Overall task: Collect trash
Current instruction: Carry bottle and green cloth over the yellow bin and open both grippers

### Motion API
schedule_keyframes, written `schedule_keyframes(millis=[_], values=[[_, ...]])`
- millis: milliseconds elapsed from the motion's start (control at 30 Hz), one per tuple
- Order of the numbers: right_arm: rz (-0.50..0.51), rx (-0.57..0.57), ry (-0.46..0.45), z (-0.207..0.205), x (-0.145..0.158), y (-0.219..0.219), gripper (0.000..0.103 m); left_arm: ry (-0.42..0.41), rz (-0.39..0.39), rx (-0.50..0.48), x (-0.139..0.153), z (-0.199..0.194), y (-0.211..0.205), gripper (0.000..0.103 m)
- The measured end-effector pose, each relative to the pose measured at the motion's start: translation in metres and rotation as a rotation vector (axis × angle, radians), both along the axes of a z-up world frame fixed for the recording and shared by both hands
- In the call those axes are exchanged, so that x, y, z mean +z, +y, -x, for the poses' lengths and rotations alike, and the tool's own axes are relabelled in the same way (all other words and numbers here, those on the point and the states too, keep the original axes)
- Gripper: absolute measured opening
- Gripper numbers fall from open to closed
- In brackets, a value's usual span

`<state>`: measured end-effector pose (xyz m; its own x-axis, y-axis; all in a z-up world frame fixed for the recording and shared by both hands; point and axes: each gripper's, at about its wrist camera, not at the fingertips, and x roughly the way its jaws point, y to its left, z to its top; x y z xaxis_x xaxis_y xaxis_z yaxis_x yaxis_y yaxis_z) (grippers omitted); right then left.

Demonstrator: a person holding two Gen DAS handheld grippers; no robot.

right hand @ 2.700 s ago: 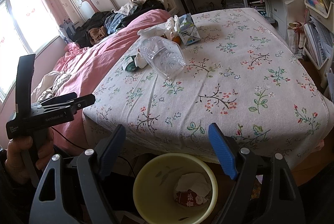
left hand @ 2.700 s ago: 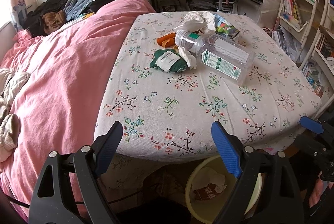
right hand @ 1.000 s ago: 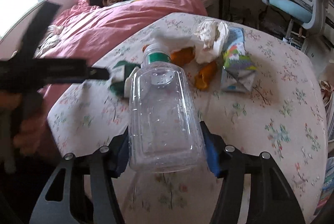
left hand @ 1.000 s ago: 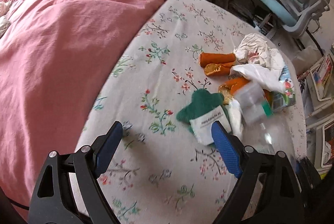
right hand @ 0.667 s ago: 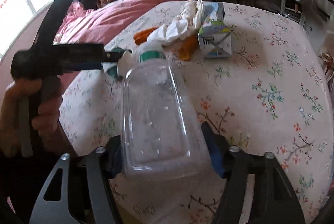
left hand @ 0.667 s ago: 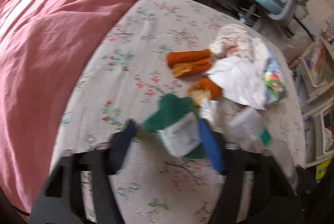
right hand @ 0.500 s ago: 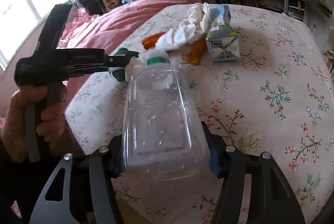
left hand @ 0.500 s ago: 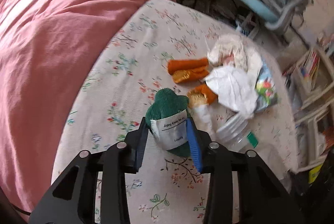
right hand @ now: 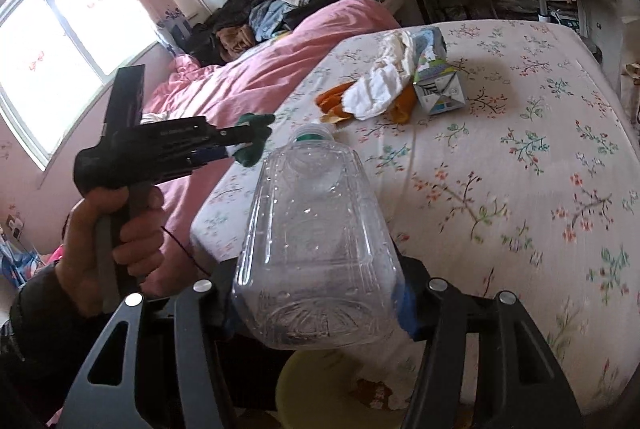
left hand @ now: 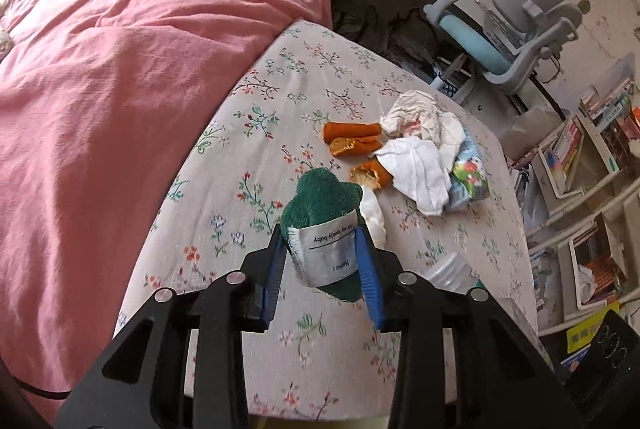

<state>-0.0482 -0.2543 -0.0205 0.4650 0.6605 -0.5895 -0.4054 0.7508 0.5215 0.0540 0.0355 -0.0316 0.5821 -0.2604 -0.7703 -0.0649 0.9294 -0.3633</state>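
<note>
Left wrist view: the left gripper (left hand: pixel 322 261) is closed on one green cloth (left hand: pixel 320 201) with a white label, both blue pads pressing its sides; its jaws have just been closing around it. The cloth is lifted clear of the flowered surface (left hand: pixel 248 189). Count on the surface behind it: three orange peel pieces (left hand: pixel 352 139), two lying side by side and one apart, nearer the cloth; two crumpled white tissues (left hand: pixel 420 165), one partly over the other; one small drink carton (left hand: pixel 468 177) touching the nearer tissue. One further white scrap (left hand: pixel 372 213) lies just beside the cloth. One pink blanket (left hand: pixel 100 89) covers the bed at left; one blue-grey chair (left hand: pixel 516 29) stands beyond the far edge of the surface. Right wrist view: the right gripper (right hand: pixel 316 305) grips one clear plastic bottle (right hand: pixel 316 249) by its base end, a pad against each side, the neck with its green ring pointing away from the camera. The bottle is held in the air near the front corner of the surface. One yellow bin (right hand: pixel 320 389) shows below the bottle, with some litter in it; how many pieces, I cannot tell. One hand (right hand: pixel 116 229) holds the left gripper's handle at left, the green cloth at its tip.
</note>
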Motion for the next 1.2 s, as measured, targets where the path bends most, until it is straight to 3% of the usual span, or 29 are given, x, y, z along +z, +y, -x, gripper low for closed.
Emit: schedule_keyframes(millis=[367,633,833,933,1000,1133,1200], values=[[-0.007,0.031,0.013,0.055,0.0,-0.003,0.057,-0.046,-0.064,-0.075,0.008,0.054,-0.014,0.034],[0.056,0.089,0.069,0.09,-0.019,0.014,0.057,-0.057,-0.092,-0.161,0.012,0.077,-0.019,0.034],[0.18,0.13,0.121,0.094,-0.037,0.033,0.057,-0.057,-0.161,-0.277,0.012,0.1,-0.038,0.034],[0.223,0.099,0.141,0.09,-0.042,0.032,0.058,-0.05,-0.213,-0.338,0.009,0.113,-0.049,0.034],[0.204,0.047,0.136,0.087,-0.04,0.022,0.064,-0.037,-0.237,-0.372,0.005,0.119,-0.055,0.034],[0.127,-0.066,0.068,0.086,-0.024,-0.002,0.074,0.001,-0.291,-0.469,-0.005,0.132,-0.073,0.035],[0.103,-0.13,0.019,0.086,-0.016,-0.014,0.077,0.039,-0.314,-0.563,-0.013,0.141,-0.088,0.037]])
